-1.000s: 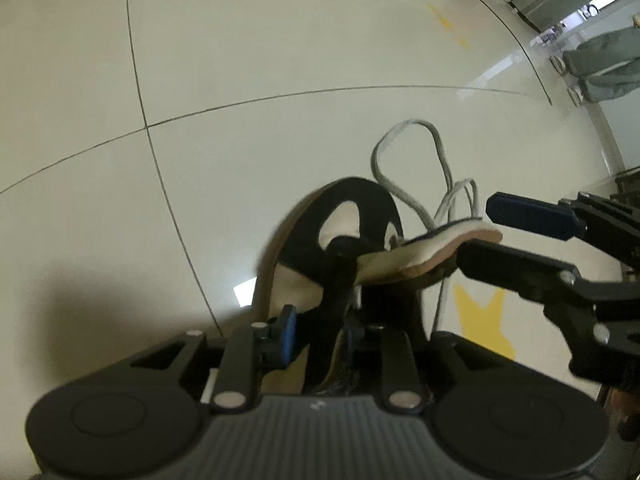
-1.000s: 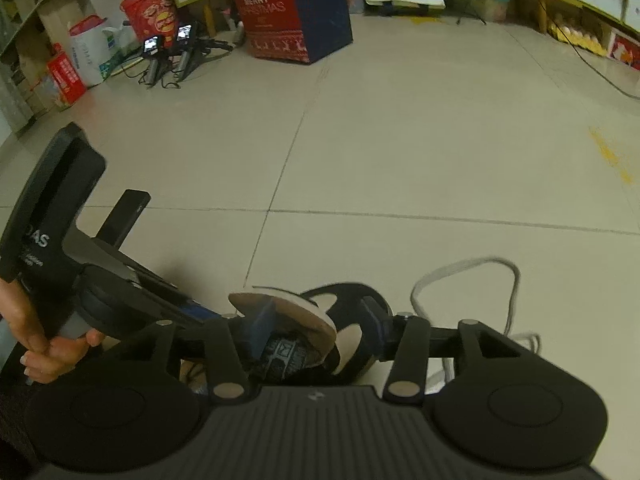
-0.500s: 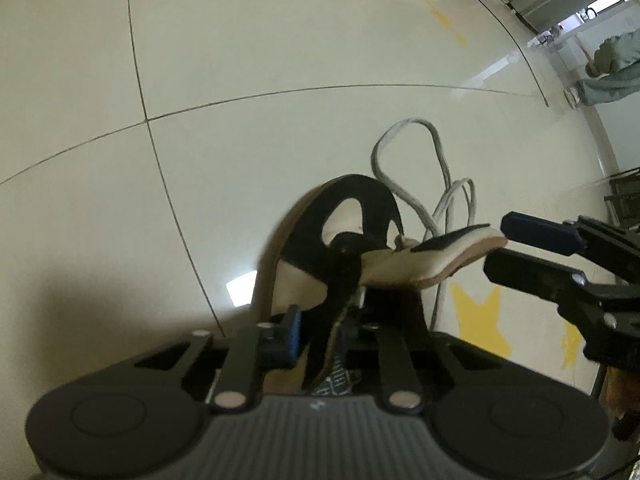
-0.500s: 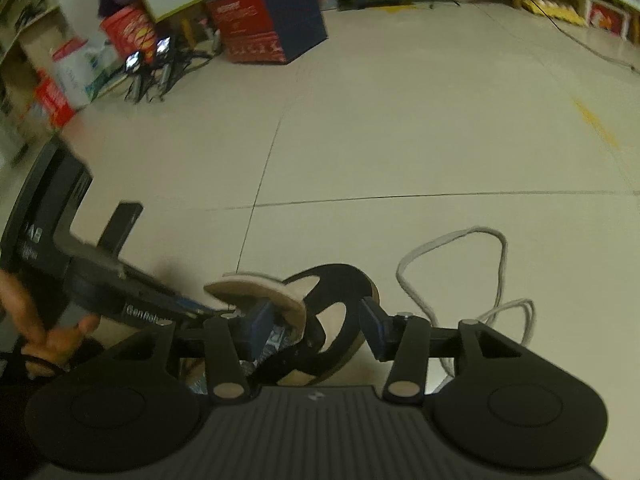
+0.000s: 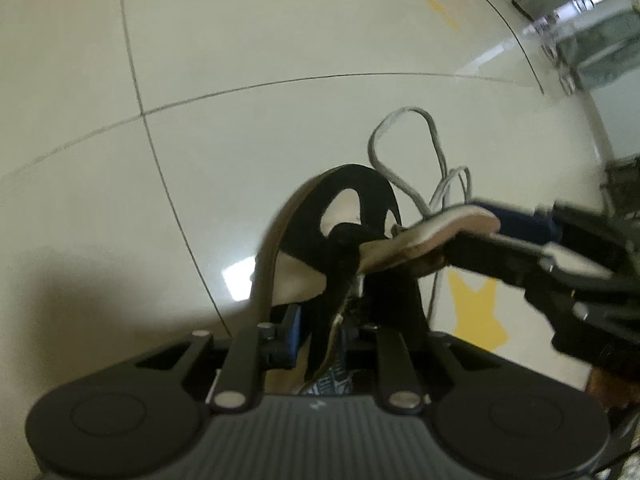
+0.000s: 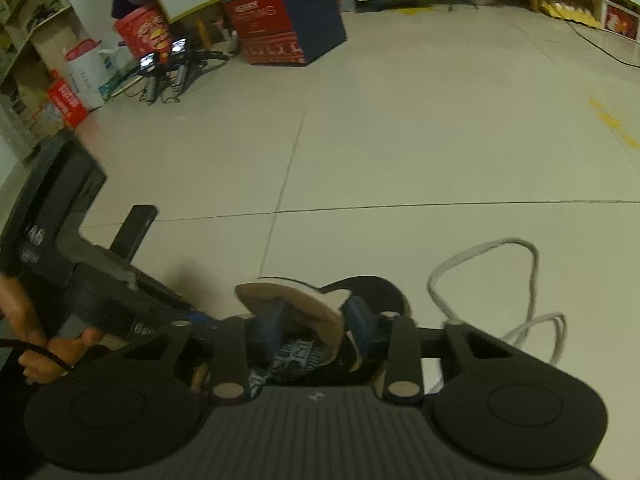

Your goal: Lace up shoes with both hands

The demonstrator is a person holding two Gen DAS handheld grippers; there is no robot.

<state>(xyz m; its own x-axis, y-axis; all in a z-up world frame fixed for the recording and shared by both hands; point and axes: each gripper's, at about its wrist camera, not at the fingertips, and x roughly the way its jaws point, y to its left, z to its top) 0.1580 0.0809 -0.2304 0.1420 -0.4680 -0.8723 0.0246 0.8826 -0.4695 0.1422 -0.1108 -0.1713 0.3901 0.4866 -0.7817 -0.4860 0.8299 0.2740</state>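
Black-and-cream shoe [image 5: 340, 216] on floor, tongue [image 5: 440, 232] lifted, grey lace [image 5: 404, 152] loose beside.

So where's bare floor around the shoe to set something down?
Bare tile lies beyond the shoe toward the Christmas box, and left of it in the left wrist view. Crowded: the loose lace right of the shoe, and clutter along the shelves.

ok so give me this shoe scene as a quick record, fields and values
shoe: black and cream, on the tiled floor
tongue: pulled out sideways from the opening
lace: grey, lying in loose loops on the floor beside the shoe
left gripper: jaws either side of the shoe's black side flap, grip unclear
right gripper: jaws closing, tongue tip between them
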